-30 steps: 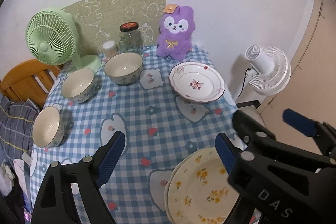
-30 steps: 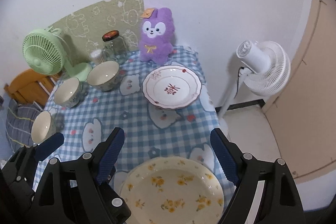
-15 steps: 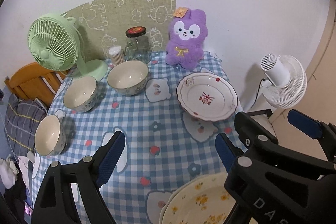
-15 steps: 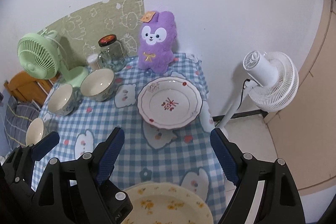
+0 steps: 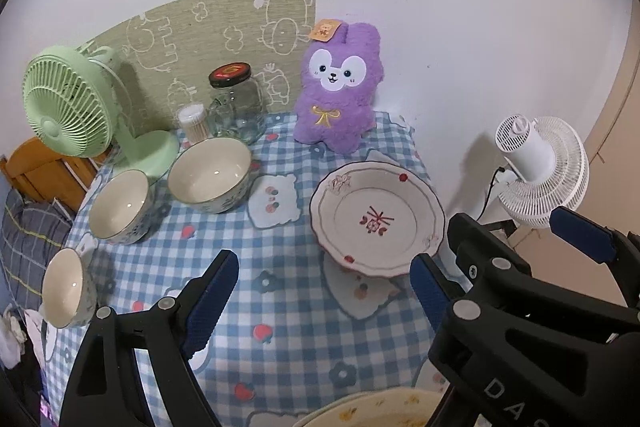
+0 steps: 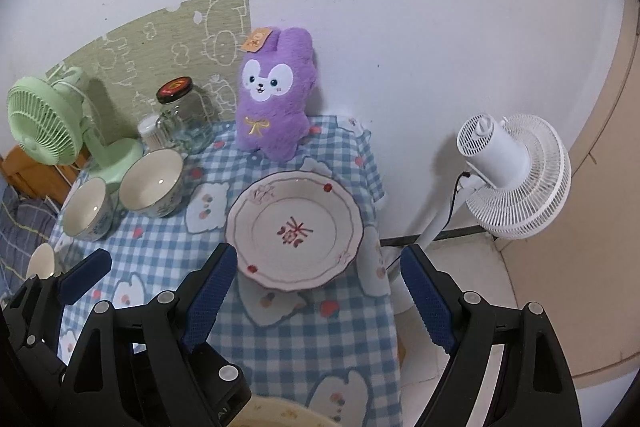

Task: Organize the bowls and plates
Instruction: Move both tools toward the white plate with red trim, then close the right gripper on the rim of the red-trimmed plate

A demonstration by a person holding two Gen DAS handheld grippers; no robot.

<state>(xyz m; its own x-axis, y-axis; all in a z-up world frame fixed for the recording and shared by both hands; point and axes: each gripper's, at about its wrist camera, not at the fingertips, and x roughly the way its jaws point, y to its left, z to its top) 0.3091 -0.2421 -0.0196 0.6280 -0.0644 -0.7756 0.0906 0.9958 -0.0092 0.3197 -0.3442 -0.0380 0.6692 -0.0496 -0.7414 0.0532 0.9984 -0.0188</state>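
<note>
A: Start nearest you. How are your tongs?

B: Your left tongs (image 5: pixel 324 291) are spread wide with nothing between them, hanging over the checked tabletop (image 5: pixel 280 307). Your right tongs (image 6: pixel 320 291) are spread just as wide, also empty, with the left finger over the cloth and the right finger out past the tabletop's edge, over the floor.

A: And right under them?

B: The rim of a yellow plate (image 5: pixel 372 409) with yellow flowers shows at the bottom edge of your left view, lying flat at the near edge of the tabletop. Only a sliver of it is visible.

A: Further out?

B: A white plate (image 6: pixel 296 229) with red flowers lies flat, face up, just past your right tongs, near the right edge of the tabletop. It is round, so it has no long axis.

A: The bowls?

B: All three sit on the left, mouths up, apart from the plates. The small bowl (image 5: pixel 66 293) is nearest, at the left edge. The middle bowl (image 5: pixel 120 205) comes next, and the big bowl (image 5: pixel 210 175) sits just beside it, farther back.

A: At the back?

B: A green fan (image 5: pixel 68 107), a jar (image 5: pixel 236 105) and a purple plush (image 5: pixel 340 87) stand by the wall. A white fan (image 6: pixel 516 175) stands off the tabletop to the right.
</note>
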